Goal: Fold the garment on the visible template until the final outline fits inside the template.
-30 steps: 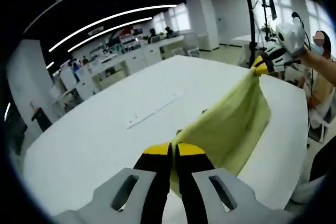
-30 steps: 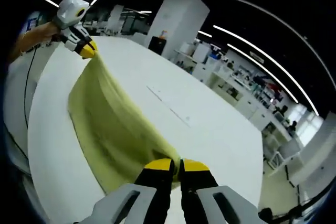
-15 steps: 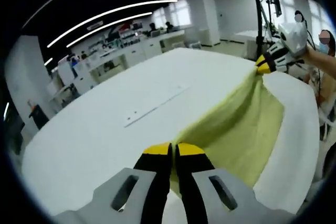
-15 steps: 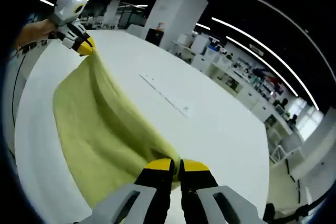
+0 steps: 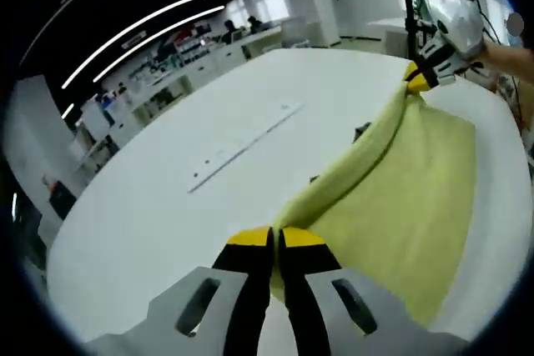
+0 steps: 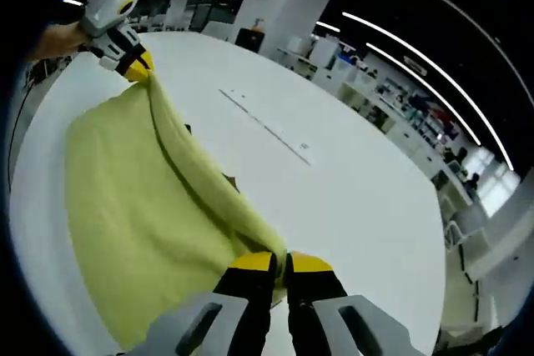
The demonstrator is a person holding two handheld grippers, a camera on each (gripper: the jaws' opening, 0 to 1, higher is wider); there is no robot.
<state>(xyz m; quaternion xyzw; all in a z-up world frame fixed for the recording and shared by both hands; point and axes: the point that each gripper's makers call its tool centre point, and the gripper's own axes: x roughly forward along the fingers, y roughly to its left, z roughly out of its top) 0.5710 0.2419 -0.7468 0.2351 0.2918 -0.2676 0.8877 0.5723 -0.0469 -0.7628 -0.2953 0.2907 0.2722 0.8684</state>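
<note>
Left gripper view: one garment (image 5: 400,198), two grippers (image 5: 276,240) (image 5: 415,77).

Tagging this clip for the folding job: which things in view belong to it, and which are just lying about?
Job:
yellow-green garment
left gripper, shut on it
right gripper, shut on it
white table

Lying about:
pale strip on the table
desks and shelves behind

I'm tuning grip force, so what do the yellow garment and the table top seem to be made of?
The garment looks like soft, matte woven or knit cloth: it sags and rolls into folds between the left claw and right claw. The table looks like a hard, smooth white board, perhaps laminate, with a faint sheen; the exact material cannot be told.
</note>
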